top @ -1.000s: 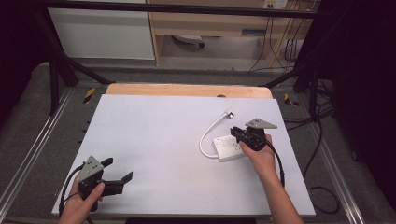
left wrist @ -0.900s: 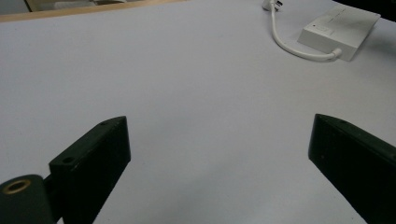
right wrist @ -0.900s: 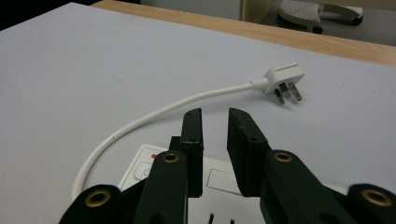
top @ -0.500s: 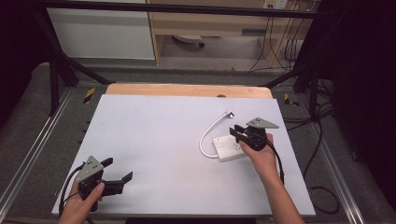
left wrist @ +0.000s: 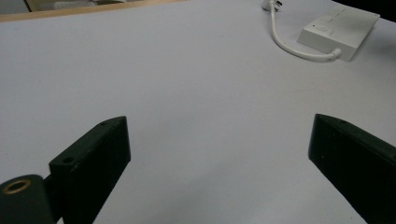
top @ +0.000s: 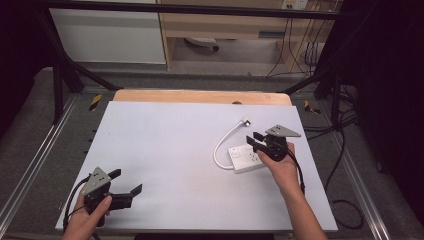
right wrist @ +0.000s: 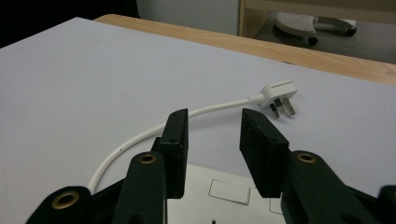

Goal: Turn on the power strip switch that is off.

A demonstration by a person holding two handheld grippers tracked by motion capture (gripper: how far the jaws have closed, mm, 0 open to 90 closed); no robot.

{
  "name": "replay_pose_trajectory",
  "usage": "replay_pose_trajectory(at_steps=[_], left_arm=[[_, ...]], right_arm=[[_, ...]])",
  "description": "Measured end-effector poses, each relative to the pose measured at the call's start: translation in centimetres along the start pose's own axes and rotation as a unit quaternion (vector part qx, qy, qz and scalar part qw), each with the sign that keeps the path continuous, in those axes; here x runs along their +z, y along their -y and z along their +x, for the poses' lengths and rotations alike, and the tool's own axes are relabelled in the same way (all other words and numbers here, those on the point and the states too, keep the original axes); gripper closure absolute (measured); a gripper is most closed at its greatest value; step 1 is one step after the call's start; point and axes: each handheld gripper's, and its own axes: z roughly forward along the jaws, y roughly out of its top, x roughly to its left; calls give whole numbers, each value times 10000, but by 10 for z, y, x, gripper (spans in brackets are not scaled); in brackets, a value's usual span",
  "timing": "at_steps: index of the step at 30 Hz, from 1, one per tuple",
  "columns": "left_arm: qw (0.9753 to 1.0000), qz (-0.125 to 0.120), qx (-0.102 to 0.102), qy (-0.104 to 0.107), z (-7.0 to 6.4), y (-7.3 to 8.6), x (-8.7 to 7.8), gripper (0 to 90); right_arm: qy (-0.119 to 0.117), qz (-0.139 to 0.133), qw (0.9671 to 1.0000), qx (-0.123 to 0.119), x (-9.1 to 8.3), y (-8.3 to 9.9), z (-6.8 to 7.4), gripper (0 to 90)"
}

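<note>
Power strip (top: 246, 158), white, lies flat on counter (top: 165, 145), right of centre in high view; its short cord (top: 224, 143) curves up to plug (top: 245, 121). Right tool (top: 256, 140) hovers just over strip's upper edge, jaws partly spread w/ a gap, nothing between them; contact w/ strip can't be told. In right gripper view plug (right wrist: 279, 97) sits beyond jaws. Left tool (top: 125, 184), lower left, jaws spread wide, empty, well apart from strip.
</note>
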Motion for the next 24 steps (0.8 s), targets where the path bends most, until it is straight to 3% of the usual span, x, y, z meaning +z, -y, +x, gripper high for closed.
replay_pose_trajectory(at_steps=[5, 16, 24], left_arm=[[10000, -6, -3, -6, 0, 0, 0, 58], [10000, -20, -13, 5, 0, 0, 0, 58], [10000, -26, -15, 3, 0, 0, -1, 58]], right_arm=[[29, 49, 10000, -8, -1, -4, 3, 482], [-13, 28, 10000, -6, -3, -9, 7, 406], [-54, 53, 10000, -8, -6, -13, 12, 267]])
